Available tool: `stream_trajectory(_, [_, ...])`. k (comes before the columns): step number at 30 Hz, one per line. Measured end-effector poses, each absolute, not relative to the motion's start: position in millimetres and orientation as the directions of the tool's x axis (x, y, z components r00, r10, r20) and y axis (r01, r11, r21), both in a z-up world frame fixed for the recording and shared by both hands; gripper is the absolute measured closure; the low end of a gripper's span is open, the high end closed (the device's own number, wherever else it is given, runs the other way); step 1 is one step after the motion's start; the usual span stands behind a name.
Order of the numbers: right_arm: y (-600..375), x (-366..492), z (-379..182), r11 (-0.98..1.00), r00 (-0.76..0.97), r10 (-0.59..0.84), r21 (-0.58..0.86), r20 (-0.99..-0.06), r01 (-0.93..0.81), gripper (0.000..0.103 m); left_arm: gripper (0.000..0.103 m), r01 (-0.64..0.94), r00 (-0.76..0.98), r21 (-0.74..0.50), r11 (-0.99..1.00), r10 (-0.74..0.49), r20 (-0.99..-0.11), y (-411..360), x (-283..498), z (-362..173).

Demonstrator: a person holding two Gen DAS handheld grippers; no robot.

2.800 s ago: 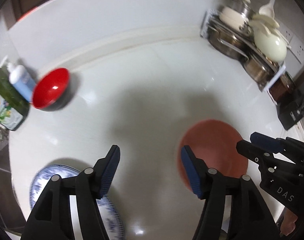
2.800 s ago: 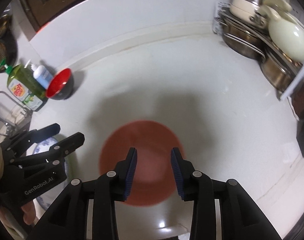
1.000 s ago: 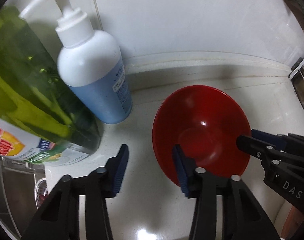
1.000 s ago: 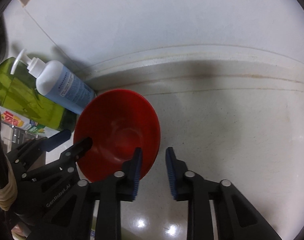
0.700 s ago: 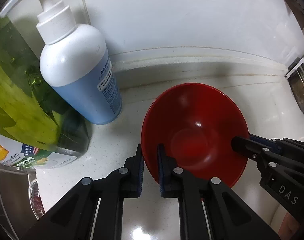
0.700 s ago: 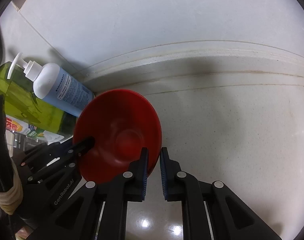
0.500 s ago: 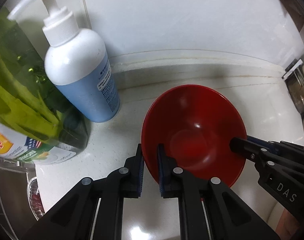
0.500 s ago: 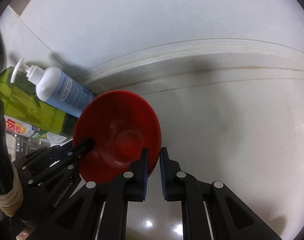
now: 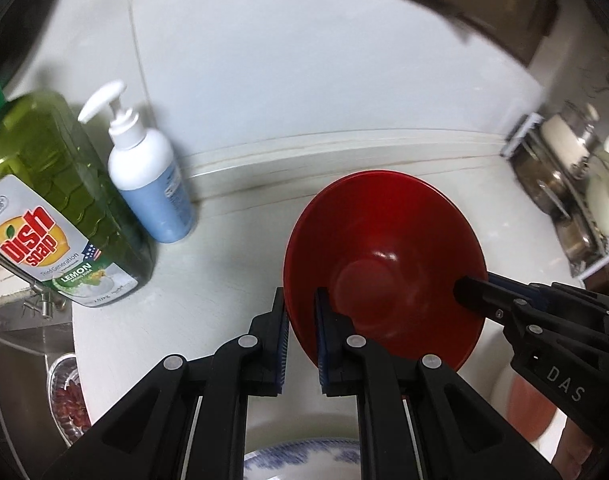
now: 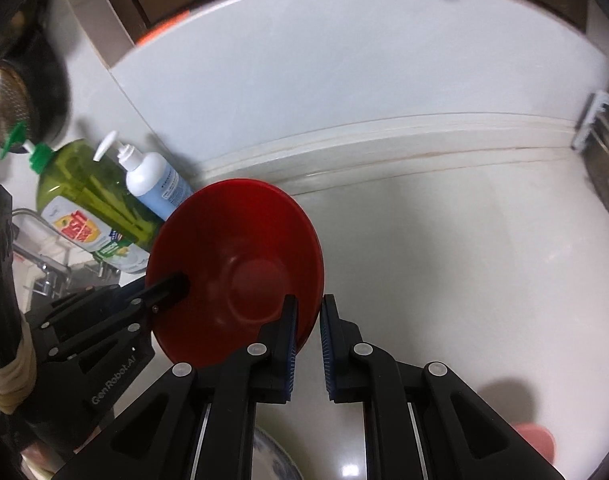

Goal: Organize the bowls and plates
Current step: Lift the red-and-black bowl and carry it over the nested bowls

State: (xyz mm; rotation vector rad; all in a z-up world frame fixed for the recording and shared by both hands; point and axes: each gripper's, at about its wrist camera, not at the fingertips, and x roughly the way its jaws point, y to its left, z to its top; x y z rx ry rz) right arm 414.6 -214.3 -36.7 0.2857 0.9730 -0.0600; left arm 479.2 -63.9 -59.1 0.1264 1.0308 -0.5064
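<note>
The red bowl (image 9: 384, 264) hangs above the white counter, held by both grippers. My left gripper (image 9: 302, 332) is shut on its near left rim, one pad inside and one outside. My right gripper (image 10: 307, 336) is shut on the opposite rim of the red bowl (image 10: 240, 264). Each gripper shows in the other's view at the bowl's far edge. A blue-patterned plate (image 9: 304, 462) lies on the counter below the left gripper, and its edge (image 10: 272, 460) shows under the right one. A pink-brown plate (image 9: 528, 400) lies at lower right, also in the right wrist view (image 10: 538, 440).
A green dish soap bottle (image 9: 52, 208) and a white and blue pump bottle (image 9: 148, 176) stand by the back wall at left. A rack of steel pots and a cream lidded pot (image 9: 584, 200) sits at right. A sink with a tap (image 10: 36, 256) is at far left.
Both grippers closed on the red bowl's rim, then raised it off the counter and drew it back from the bottles and wall. The blue-patterned and pink plates have come back into view below.
</note>
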Motion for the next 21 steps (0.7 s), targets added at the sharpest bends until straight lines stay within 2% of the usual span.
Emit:
stream_trajectory(8, [-233,347,-14,0.955,0.622,0.024,0.201,-0.782,0.217,0.09,0.09,0.535,0.415,-0.14,0.833,-0.404,-0.816,-88,419,-30])
stream_trajectory(21, [-283,244,-11,0.922,0.633,-0.054,0.206,-0.772,0.329,0.09,0.089,0.673,0.375,-0.12,0.73,-0.477,-0.795,-143,332,-18])
